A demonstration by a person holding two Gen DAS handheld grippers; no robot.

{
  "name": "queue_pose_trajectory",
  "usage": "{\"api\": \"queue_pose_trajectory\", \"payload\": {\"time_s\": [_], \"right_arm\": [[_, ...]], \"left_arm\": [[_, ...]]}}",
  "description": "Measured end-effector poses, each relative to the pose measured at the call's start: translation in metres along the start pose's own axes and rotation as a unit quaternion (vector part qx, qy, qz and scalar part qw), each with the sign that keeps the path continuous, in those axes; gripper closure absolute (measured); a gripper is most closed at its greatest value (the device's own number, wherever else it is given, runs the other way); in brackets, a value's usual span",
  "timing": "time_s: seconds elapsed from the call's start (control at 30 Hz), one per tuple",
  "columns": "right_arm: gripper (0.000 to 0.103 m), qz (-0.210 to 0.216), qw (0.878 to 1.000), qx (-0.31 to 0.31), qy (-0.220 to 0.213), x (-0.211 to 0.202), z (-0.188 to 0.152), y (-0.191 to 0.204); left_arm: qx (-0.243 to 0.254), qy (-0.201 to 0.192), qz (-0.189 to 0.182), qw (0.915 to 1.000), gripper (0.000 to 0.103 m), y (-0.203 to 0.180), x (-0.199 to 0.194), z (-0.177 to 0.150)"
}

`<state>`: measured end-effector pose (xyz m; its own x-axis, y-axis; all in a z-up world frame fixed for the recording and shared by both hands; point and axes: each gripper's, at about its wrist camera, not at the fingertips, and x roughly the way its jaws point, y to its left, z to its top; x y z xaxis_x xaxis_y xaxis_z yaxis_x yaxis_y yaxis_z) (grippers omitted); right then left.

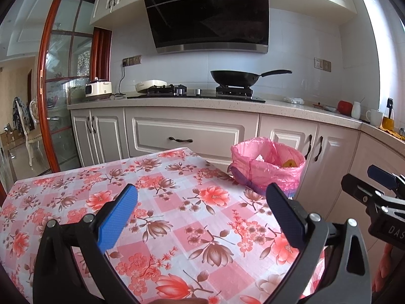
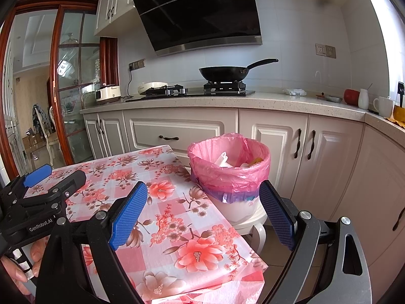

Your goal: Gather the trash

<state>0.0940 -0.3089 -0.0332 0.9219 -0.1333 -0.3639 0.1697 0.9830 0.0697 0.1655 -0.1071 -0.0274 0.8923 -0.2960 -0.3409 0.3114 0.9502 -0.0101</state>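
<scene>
1. Left wrist view: the left gripper (image 1: pixel 202 202), jaws spread wide and empty, hovers over the floral table (image 1: pixel 177 190), where no trash shows; collection looks nearly done.
2. Right wrist view: the right gripper (image 2: pixel 202 210), jaws likewise apart and empty, faces the pink-lined trash bin (image 2: pixel 229 174) on a stool beside the table, white scraps (image 2: pixel 224 159) inside.

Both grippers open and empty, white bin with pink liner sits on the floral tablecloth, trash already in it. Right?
Nearly. The white bin with pink liner stands on a white stool beside the floral tablecloth, not on it, as the right wrist view shows. The rest holds.
</scene>
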Motion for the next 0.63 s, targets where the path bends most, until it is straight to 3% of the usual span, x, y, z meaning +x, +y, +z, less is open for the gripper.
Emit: {"api": "queue_pose_trajectory", "payload": {"time_s": [0.63], "right_arm": [[0.018,0.001,1.0,0.003,0.002,-0.001,-0.002,-0.002]], "left_arm": [[0.025,0.008,-0.002,0.9997,0.005,-0.009,0.006,-0.003]]}}
